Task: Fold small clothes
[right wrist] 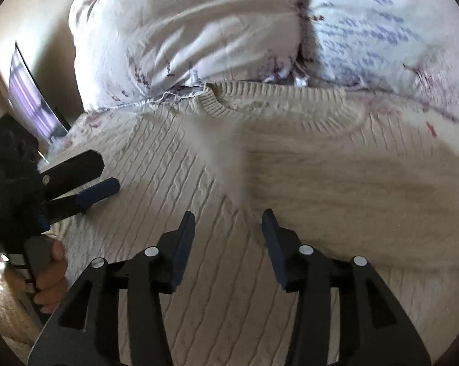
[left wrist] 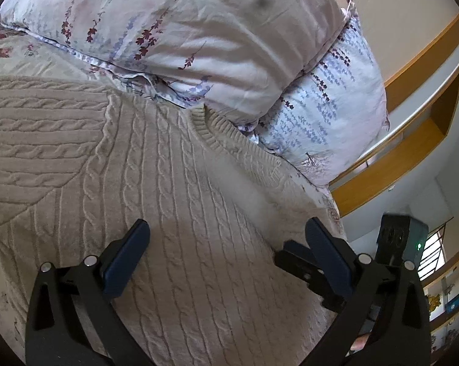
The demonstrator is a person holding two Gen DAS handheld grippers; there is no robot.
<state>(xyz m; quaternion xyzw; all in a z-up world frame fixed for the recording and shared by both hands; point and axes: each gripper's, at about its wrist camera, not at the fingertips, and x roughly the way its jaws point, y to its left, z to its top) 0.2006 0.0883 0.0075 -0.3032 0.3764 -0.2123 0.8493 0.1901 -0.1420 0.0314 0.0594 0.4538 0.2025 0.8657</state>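
Note:
A beige cable-knit sweater (left wrist: 174, 201) lies flat on the bed, its ribbed collar (left wrist: 217, 131) toward the pillows. One sleeve (left wrist: 34, 140) is folded across the body at the left. My left gripper (left wrist: 226, 233) hovers just over the sweater's body, open, with nothing between its pads. In the blurred right wrist view the sweater (right wrist: 320, 183) fills the middle, collar (right wrist: 275, 106) at the top. My right gripper (right wrist: 229, 222) is open above the knit and holds nothing. The left gripper (right wrist: 107, 172) shows at the left edge, held by a hand (right wrist: 49, 277).
Two floral pillows (left wrist: 199, 39) (left wrist: 330, 113) lie right behind the collar. A wooden shelf (left wrist: 412, 140) and the wall are off the bed's right side. One finger (left wrist: 293, 256) of the right gripper lies close beside the left one. A dark screen (right wrist: 31, 97) stands at the left.

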